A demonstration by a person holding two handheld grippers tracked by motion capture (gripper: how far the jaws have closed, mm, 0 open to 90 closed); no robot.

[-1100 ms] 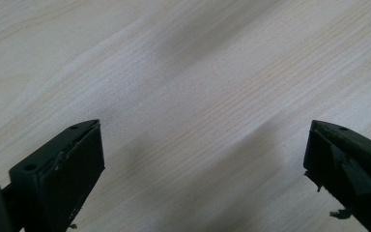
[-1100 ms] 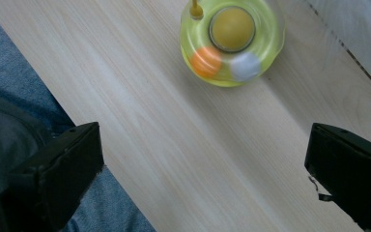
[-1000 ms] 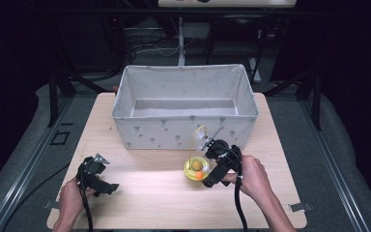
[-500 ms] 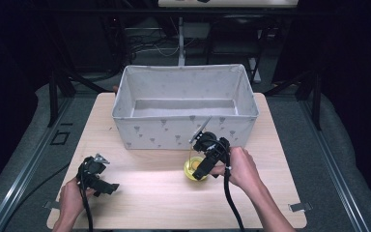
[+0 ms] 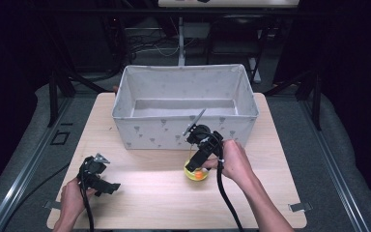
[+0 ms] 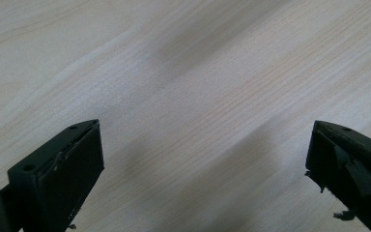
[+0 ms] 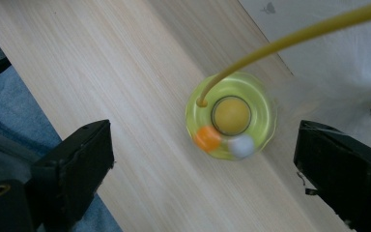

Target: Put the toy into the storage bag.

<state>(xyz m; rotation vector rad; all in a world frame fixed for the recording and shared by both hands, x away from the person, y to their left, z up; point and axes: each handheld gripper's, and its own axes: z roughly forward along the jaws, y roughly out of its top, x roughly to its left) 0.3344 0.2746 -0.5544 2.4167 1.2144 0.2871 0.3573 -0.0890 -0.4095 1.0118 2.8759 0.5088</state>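
Change since a second ago: your right gripper [image 5: 196,163] has moved up from beside the yellow cup [image 5: 195,172] to above it, closer to the fabric bin [image 5: 140,133]; your left gripper [image 5: 107,183] has stayed put.

Labels: no readable writing; the bin carries only a small grey printed pattern.

Item: yellow cup [image 7: 230,115], translucent, round, seen from above in the right gripper view, holding an orange ball [image 7: 206,138], a white ball [image 7: 241,145] and a yellow centre piece. A thin yellow cord [image 7: 290,39] runs from its rim. It stands on the tabletop [image 5: 149,203] just in front of the bin's front wall.

Right fingers: spread wide, the cup between them, ungrasped.

Left fingers: spread, over bare tabletop [image 6: 183,87], well left of the bin's front corner.
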